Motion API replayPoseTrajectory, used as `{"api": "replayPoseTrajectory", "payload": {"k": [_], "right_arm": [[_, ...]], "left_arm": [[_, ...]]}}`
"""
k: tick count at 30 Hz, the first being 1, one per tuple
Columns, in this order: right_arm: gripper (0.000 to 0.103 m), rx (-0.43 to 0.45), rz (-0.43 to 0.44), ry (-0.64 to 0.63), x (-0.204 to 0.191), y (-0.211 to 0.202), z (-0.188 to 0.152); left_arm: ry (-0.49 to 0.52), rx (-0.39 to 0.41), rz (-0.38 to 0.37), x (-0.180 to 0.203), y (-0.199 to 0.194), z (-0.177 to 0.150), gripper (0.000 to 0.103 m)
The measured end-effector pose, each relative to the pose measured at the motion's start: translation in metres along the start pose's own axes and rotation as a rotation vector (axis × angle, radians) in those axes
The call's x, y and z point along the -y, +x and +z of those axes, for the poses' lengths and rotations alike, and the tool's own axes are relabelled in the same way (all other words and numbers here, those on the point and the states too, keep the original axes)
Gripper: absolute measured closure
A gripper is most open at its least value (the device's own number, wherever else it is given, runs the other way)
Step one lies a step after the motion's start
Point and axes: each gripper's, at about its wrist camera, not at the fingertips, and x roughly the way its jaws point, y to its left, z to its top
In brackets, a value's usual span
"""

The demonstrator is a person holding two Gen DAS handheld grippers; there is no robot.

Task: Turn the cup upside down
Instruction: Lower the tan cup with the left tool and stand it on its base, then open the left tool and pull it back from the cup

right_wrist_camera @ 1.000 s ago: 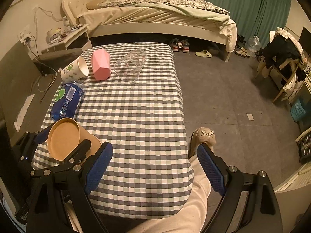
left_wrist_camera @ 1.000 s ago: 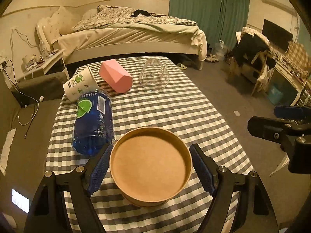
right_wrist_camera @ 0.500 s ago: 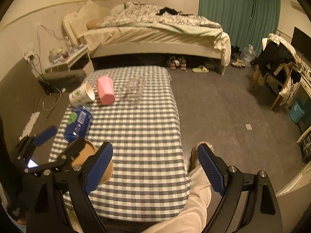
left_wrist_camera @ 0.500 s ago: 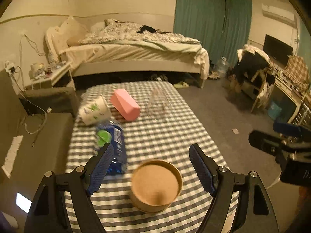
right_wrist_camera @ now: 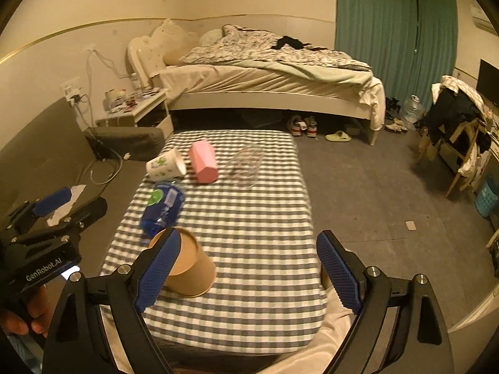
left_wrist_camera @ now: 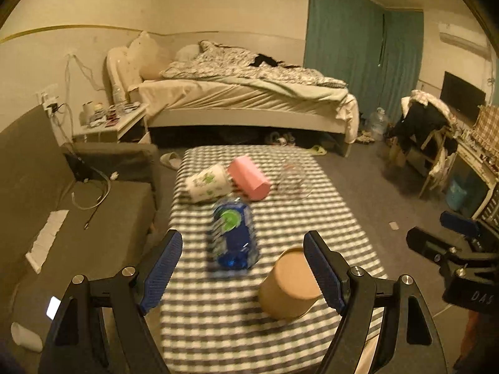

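We see the brown paper cup (left_wrist_camera: 288, 283) standing upside down on the grey-checked table (left_wrist_camera: 280, 218), just beside the lying blue plastic bottle (left_wrist_camera: 234, 237). The left gripper (left_wrist_camera: 243, 271) and right gripper (right_wrist_camera: 249, 271) both hold their jaws wide apart, gripping nothing.

Blue bottle (left_wrist_camera: 233, 236), pink box (left_wrist_camera: 249, 179), printed cup (left_wrist_camera: 206, 182) lying on checked table (left_wrist_camera: 280, 218).

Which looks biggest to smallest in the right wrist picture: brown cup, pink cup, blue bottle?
1. brown cup, though it is nearest the camera.
2. blue bottle and pink cup look too alike to rank.
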Motion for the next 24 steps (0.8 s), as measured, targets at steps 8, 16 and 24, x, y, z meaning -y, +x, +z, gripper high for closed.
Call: {"api": "replayPoseTrajectory", "payload": {"k": [8,16,24], "right_arm": [[0.014,-0.025,0.045,-0.02,-0.017,0.027,-0.026],[0.014,-0.069,0.031,-0.026,-0.023,0.048,-0.049],[0.0,-0.069,0.029,0.0,-0.014,0.053,-0.053]], "left_arm": [[-0.043,-0.087,0.032,-0.018,0.017,-0.043,0.021],[-0.052,-0.123,0.012,-0.016,0.025,-0.062,0.02],[-0.089,-0.105,0.028,-0.019,0.023,-0.058,0.001]]}}
